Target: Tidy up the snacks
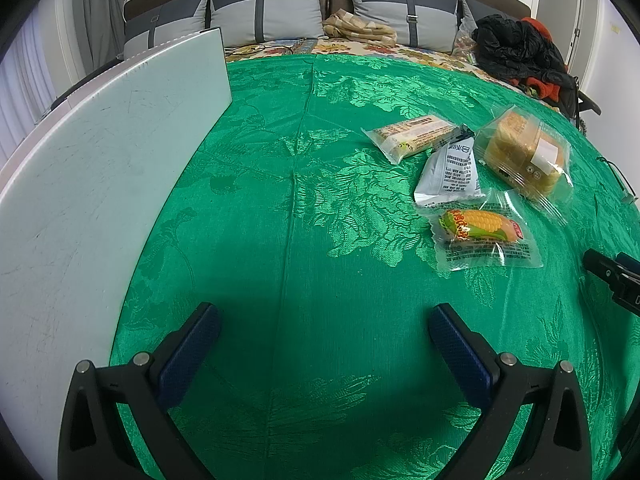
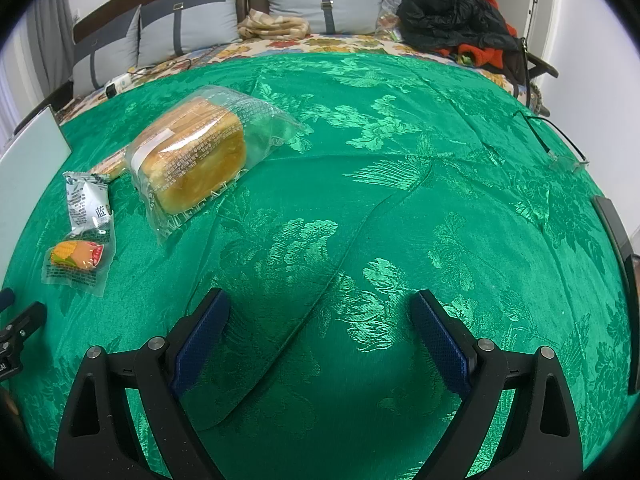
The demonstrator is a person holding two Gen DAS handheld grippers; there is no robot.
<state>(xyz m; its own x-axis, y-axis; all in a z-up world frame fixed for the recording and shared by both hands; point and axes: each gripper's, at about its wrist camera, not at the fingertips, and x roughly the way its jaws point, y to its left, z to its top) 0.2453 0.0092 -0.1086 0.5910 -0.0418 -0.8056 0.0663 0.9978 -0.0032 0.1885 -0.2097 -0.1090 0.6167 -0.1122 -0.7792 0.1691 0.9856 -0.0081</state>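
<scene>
Several wrapped snacks lie on the green cloth: a bagged bread loaf, a silver packet, a corn-print snack and a long beige bar. My left gripper is open and empty, near the front, left of the snacks. My right gripper is open and empty, to the right of the snacks; part of it shows in the left wrist view.
A white board lies along the left side. Grey pillows, a beige cloth and a black and orange clothes pile sit at the back. A black cable lies at the right edge.
</scene>
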